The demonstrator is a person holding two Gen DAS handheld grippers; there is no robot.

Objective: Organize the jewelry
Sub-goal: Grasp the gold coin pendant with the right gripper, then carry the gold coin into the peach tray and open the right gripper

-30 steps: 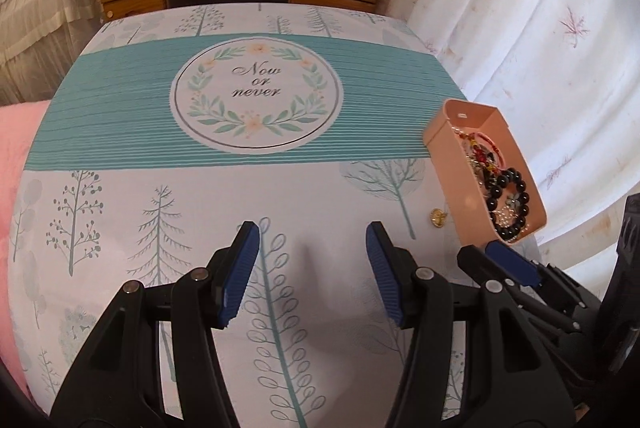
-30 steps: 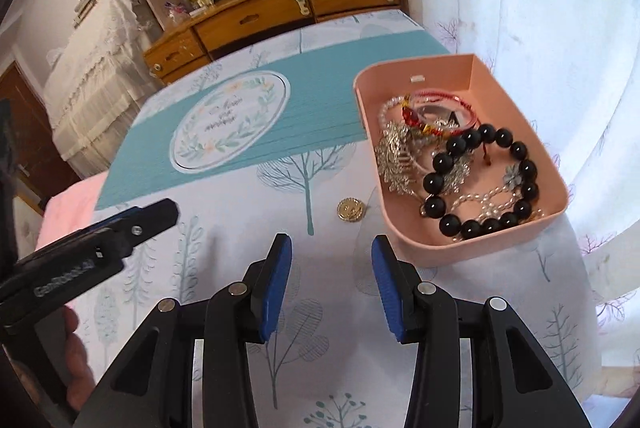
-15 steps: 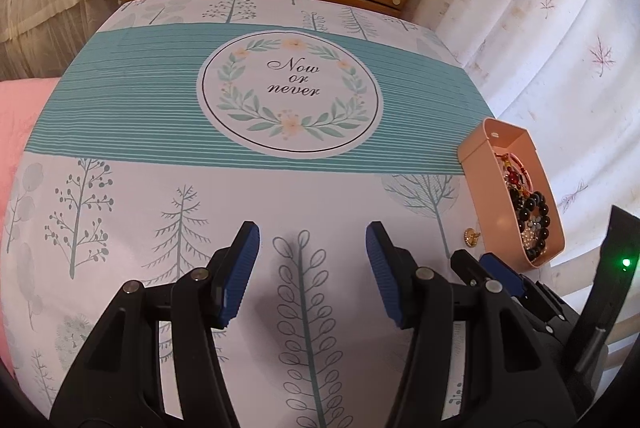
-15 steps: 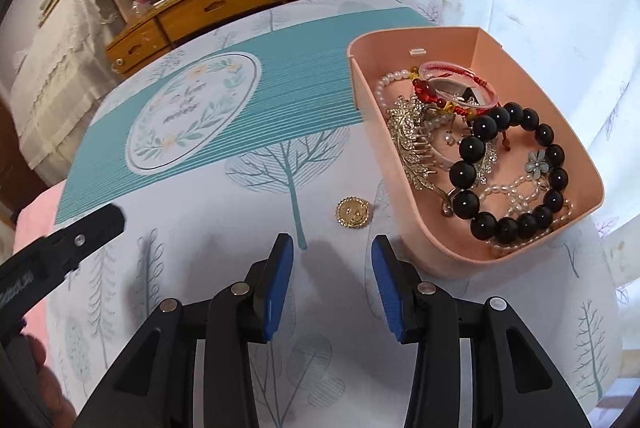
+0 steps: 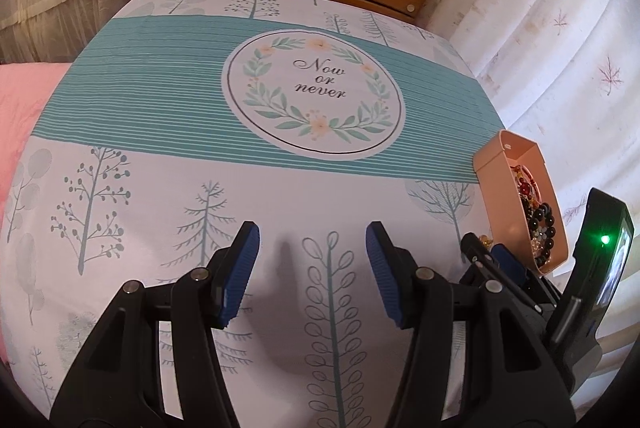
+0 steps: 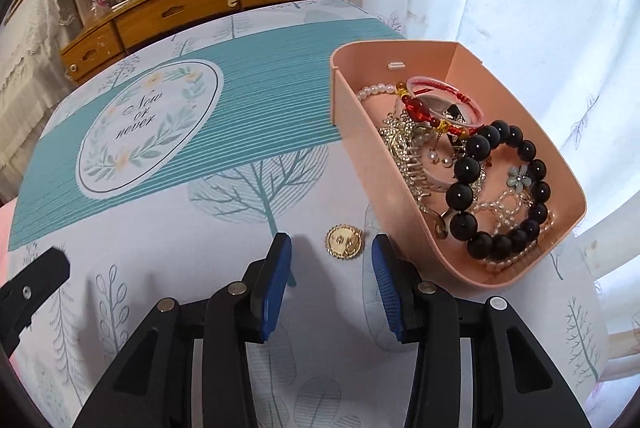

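My right tongs gape empty above the gold pendant beside the tray; left tongs apart; thin, light, slippery; I'd pinch its rim.

The tablecloth bears "Now or never" inside its leafy wreath medallion.

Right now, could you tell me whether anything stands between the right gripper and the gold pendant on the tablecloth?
Nothing visible does. The gold pendant lies alone on the tablecloth, just ahead of the open right gripper, beside the pink tray.
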